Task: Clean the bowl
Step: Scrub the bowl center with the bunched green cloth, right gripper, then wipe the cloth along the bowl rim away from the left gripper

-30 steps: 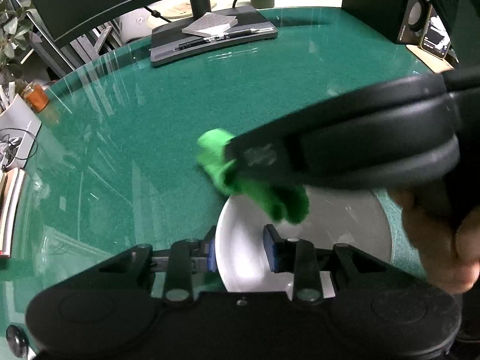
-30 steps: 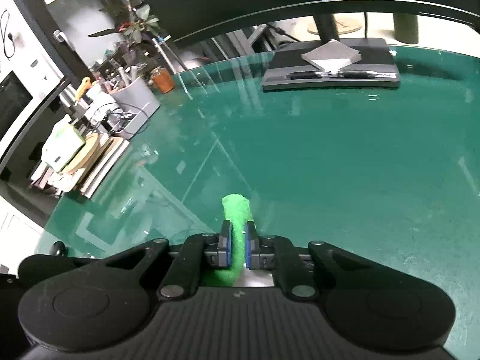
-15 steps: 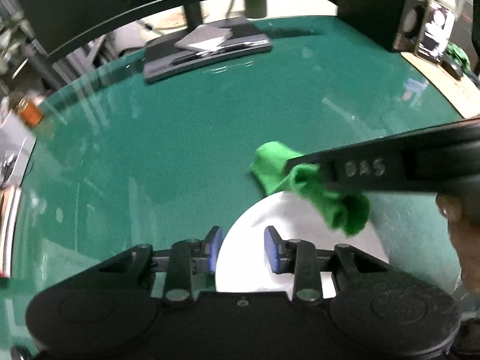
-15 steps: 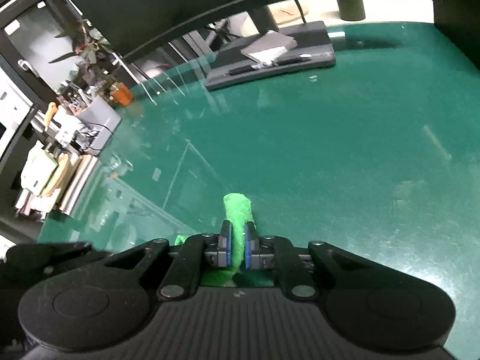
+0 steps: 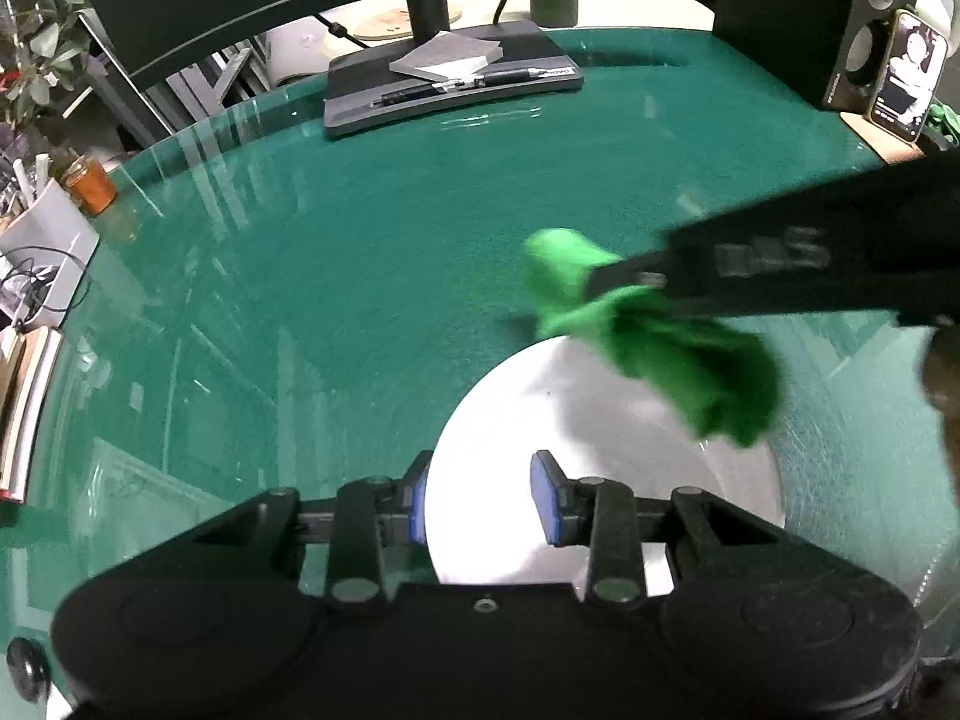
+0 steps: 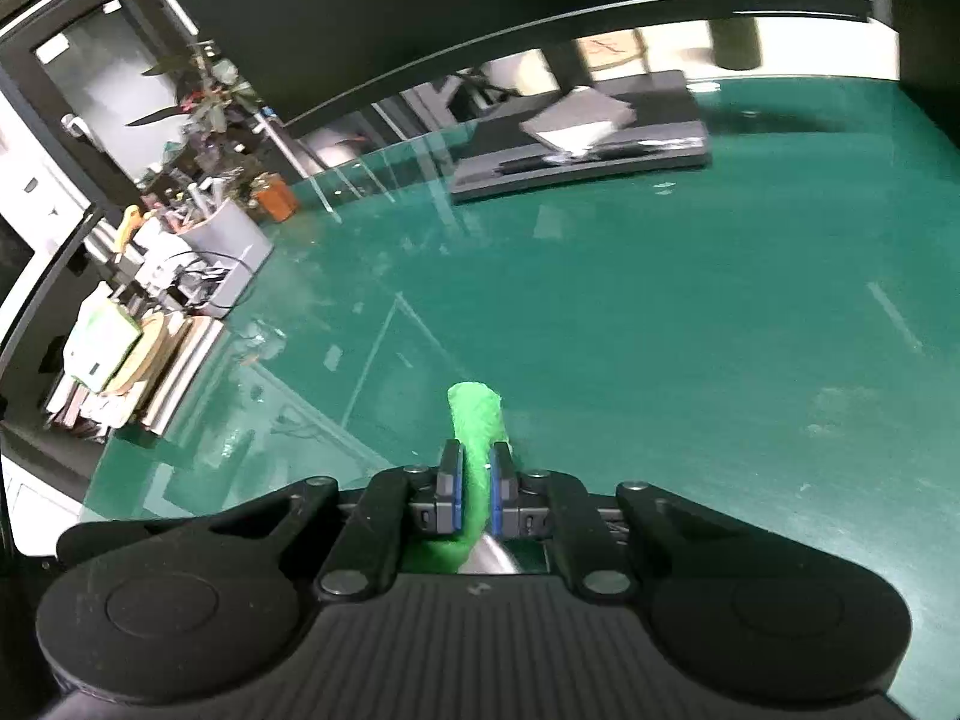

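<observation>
Bowl (image 5: 576,420): white, lower centre-right of left wrist view, on green table (image 5: 360,276). Near rim sits between the fingers of the left gripper (image 5: 486,495); blue pads astride the rim w/ visible gap to the inner pad, so jaws apart; whether the outer pad touches the wall – can't tell.

Cloth (image 5: 654,342): bright green, bunched, blurred; hangs over the bowl's far rim, right of centre in left wrist view. In right wrist view, a rolled end of it pokes up past the fingertips at lower centre.

Right gripper (image 6: 475,483): jaws closed tight on the cloth, blue pads pressing both sides. In left wrist view its black body enters from right edge, mid-height.

Misc, upper centre of left wrist view: dark monitor stand (image 5: 450,84) w/ grey notepad (image 5: 447,60) & pen (image 5: 474,84). Upper right: speaker (image 5: 864,30), phone (image 5: 906,81). Left edge: orange jar (image 5: 90,186).
</observation>
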Action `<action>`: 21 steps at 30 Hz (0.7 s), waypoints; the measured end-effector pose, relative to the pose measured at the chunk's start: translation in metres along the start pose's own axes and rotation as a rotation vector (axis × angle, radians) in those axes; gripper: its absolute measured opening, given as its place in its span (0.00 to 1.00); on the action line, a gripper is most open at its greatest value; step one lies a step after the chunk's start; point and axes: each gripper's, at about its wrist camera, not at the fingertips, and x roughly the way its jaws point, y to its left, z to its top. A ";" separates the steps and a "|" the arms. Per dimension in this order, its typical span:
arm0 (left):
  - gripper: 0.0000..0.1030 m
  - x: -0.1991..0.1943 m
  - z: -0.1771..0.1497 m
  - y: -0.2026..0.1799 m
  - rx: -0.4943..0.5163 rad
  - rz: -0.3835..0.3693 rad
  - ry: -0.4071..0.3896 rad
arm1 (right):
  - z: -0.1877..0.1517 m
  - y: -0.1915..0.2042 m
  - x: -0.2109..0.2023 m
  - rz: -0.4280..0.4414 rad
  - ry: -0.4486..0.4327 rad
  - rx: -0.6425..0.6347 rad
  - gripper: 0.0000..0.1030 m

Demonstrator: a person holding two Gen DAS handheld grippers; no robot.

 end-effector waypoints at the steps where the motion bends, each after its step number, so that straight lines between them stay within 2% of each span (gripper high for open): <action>1: 0.33 0.000 0.000 0.000 -0.001 0.001 -0.001 | -0.002 -0.003 -0.003 -0.008 0.007 0.009 0.08; 5: 0.33 0.001 0.000 -0.001 -0.010 0.010 -0.004 | -0.001 0.003 -0.002 -0.014 0.003 -0.003 0.08; 8: 0.33 0.000 -0.001 -0.002 -0.018 0.021 -0.009 | 0.003 0.017 0.007 0.032 -0.004 -0.021 0.08; 12: 0.33 0.000 -0.002 -0.002 -0.042 0.032 -0.013 | 0.003 0.026 0.013 0.049 0.000 -0.043 0.08; 16: 0.33 -0.001 -0.004 -0.002 -0.055 0.031 -0.012 | 0.000 0.008 -0.003 0.035 -0.004 -0.008 0.09; 21: 0.32 -0.004 0.005 0.005 0.031 -0.033 -0.005 | -0.012 -0.022 -0.017 -0.014 0.051 0.048 0.09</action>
